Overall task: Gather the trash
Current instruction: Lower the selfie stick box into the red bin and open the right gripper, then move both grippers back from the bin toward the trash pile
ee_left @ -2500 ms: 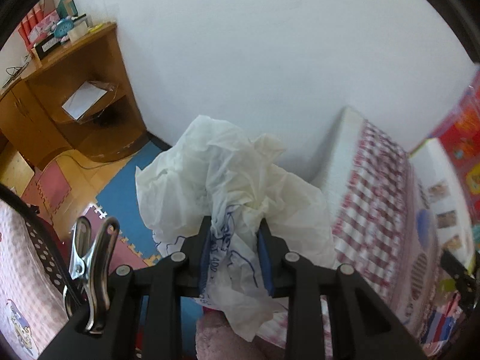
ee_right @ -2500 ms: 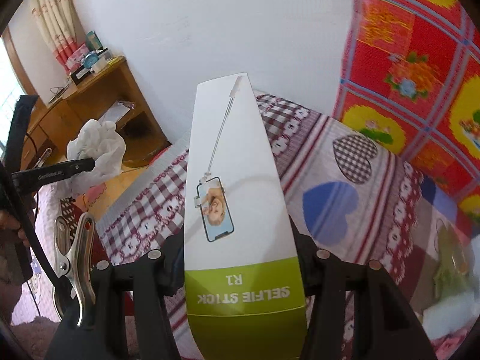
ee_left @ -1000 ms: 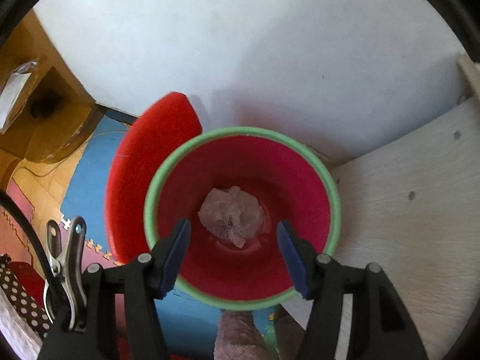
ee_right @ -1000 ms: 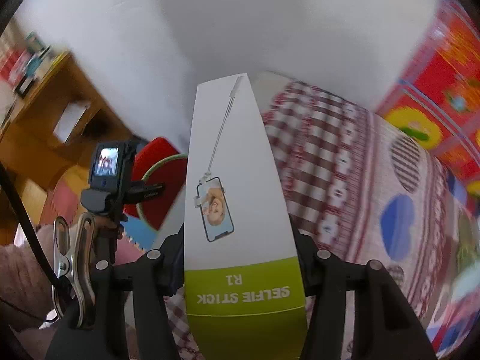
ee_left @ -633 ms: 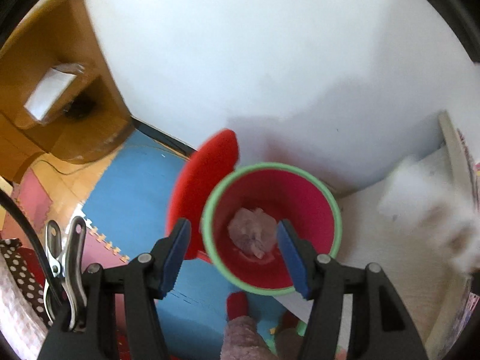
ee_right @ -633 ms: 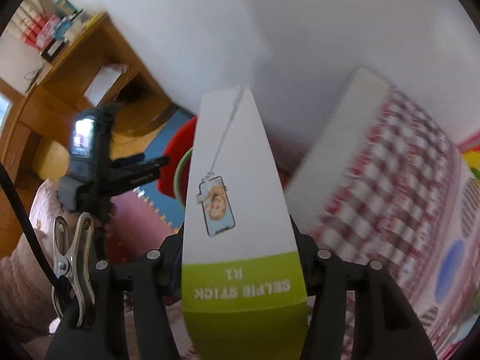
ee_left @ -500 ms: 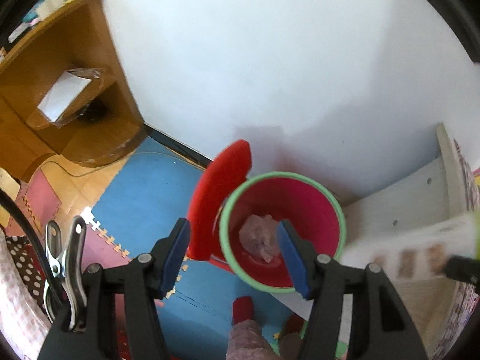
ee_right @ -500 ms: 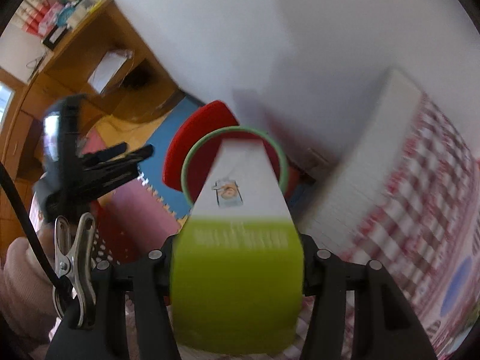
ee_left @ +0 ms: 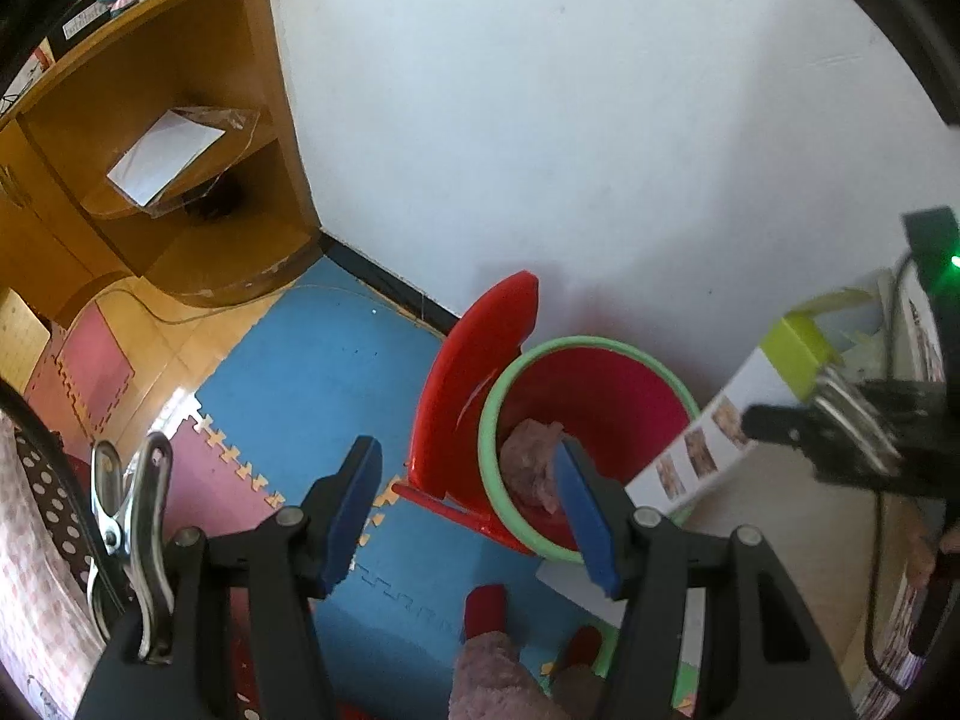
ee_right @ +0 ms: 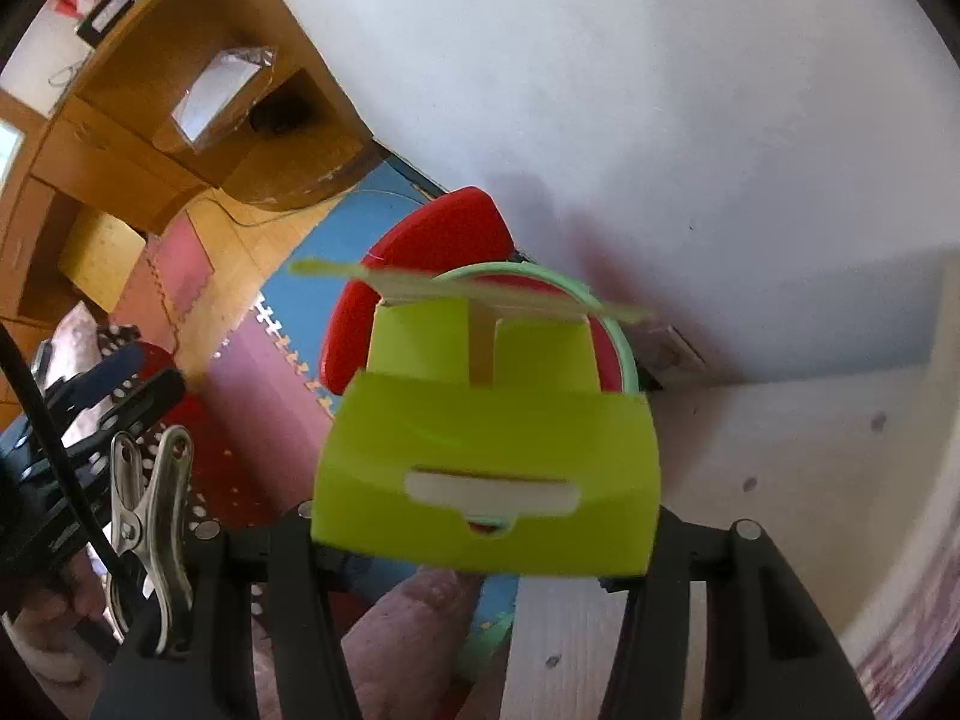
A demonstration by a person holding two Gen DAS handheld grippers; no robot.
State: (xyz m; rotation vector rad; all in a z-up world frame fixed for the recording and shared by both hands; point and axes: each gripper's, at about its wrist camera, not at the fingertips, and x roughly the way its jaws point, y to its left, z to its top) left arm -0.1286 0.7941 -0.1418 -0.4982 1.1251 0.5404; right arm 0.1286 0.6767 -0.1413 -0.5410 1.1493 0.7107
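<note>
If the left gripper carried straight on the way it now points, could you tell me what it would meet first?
Probably the floor mat just beside the red bin. The left gripper, jaws open and empty, points steeply down, centred near the bin's raised lid; depth is unclear, so the lid might come first.

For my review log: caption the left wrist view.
Open left tongs above red bin holding crumpled bag; selfie-stick box arrives.

Legible text: none in either wrist view. The white and lime-green box (ee_left: pixel 732 420) shows only small printed pictures on its side, too small and blurred to make out, with no lettering visible. Items on top of the wooden desk (ee_left: pixel 180 120) are too distant to read.
</note>
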